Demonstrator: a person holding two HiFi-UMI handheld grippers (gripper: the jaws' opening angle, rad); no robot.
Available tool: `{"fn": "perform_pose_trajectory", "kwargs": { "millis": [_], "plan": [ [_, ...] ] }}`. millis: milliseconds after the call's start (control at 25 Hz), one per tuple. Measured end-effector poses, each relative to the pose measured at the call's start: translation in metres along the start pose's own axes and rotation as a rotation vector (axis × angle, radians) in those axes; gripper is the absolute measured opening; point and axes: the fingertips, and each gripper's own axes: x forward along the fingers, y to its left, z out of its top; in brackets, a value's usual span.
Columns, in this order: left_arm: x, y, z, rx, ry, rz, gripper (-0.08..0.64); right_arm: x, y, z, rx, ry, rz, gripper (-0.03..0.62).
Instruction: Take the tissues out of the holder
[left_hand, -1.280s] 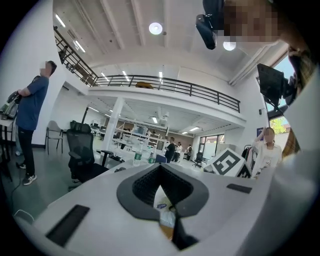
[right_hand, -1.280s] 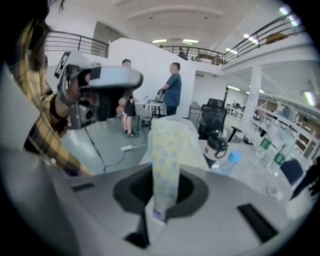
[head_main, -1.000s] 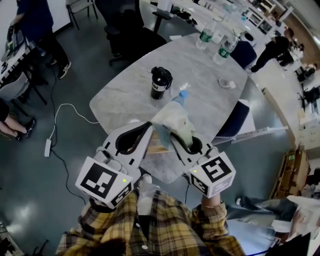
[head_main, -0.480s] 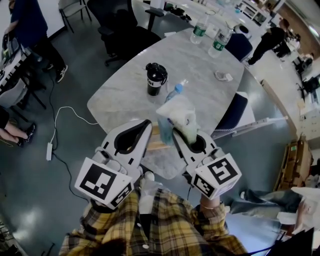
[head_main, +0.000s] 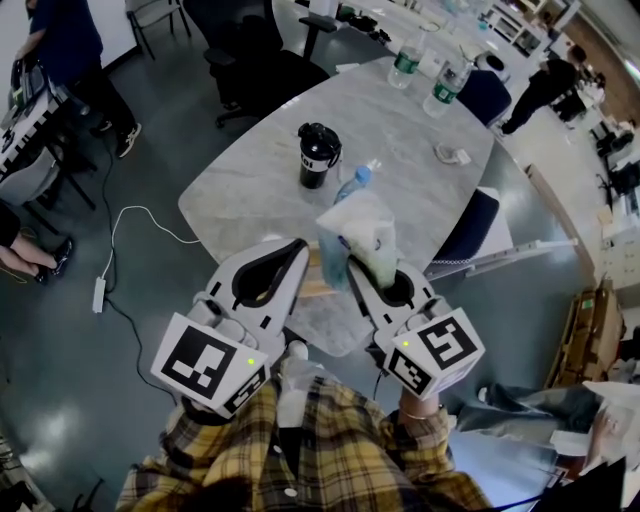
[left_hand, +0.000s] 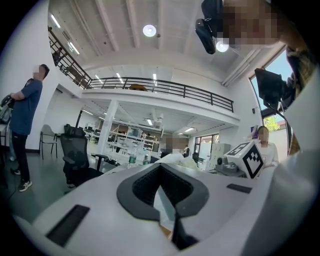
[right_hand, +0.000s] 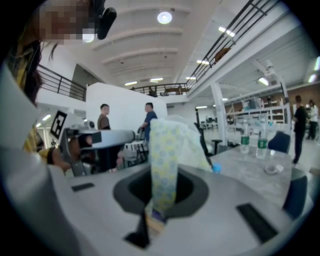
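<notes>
White left claw (head_main: 297, 247) is pressed together, nothing visible in it, just beside the low wooden holder (head_main: 310, 290). The right claw (head_main: 352, 268) pinches the pale patterned soft tissue pack (head_main: 356, 232) low down, above that holder. The pack looks light, floppy and slick-wrapped, so a low grip seems best. It stands more upright than a second ago.

A pale grey, marble-patterned desk with rounded corners (head_main: 420, 170) stands on a dark, glossy grey floor (head_main: 60, 400). Black wheeled office chairs (head_main: 262, 70) sit beyond its far-left edge, and a white power strip with cable (head_main: 98, 295) lies on the floor. White walls carry a black-railed mezzanine (left_hand: 165, 89) under round ceiling lamps (left_hand: 149, 30)
</notes>
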Motion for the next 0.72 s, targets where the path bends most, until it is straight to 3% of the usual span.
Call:
{"fn": "perform_pose_trajectory", "kwargs": {
  "millis": [720],
  "plan": [
    [-0.0015,0.0040,0.0013,-0.001,0.000,0.022,0.018,0.0051,0.0044,-0.0008,-0.002,0.013,0.027,0.043]
  ]
}}
